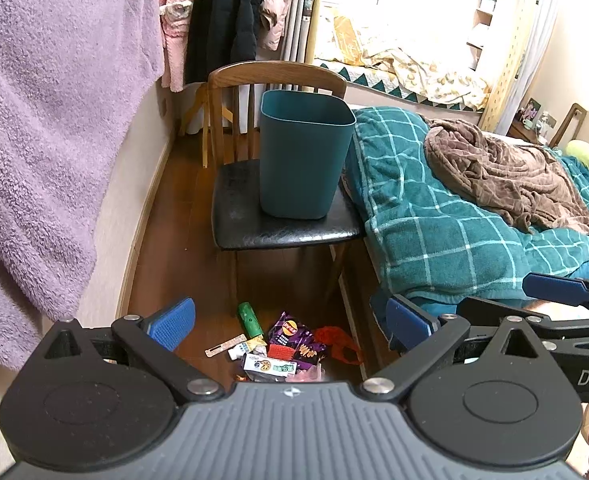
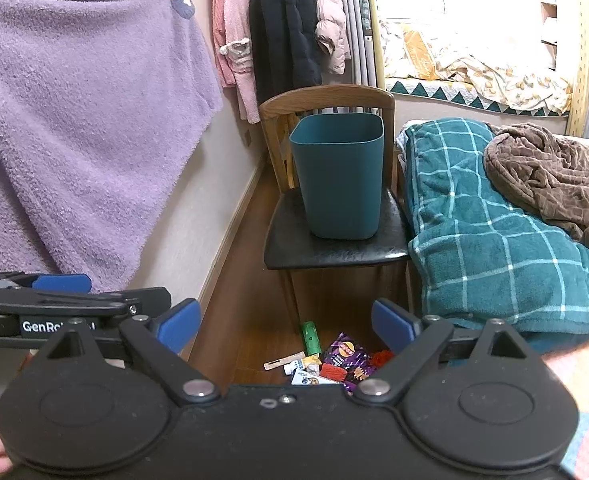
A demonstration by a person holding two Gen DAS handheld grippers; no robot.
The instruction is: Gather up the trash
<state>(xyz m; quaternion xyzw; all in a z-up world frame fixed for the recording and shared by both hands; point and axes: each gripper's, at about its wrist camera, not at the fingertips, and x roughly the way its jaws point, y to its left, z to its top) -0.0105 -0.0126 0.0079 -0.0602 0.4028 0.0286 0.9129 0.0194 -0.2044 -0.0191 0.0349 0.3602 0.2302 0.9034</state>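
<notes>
On the floor below the chair (image 1: 286, 232), the trash pile (image 1: 286, 348) lies uncollected while the left gripper (image 1: 290, 324) and right gripper (image 2: 286, 322) hover above it, jaws spread and empty; next, one must descend onto a wrapper, destined for the teal bin (image 1: 304, 156).

- The left gripper (image 1: 290, 322) tilts downward, its blue pads spread wide with nothing between them.
- The right gripper (image 2: 286, 320) sits just beside it, likewise tilted down, jaws wide and empty.
</notes>
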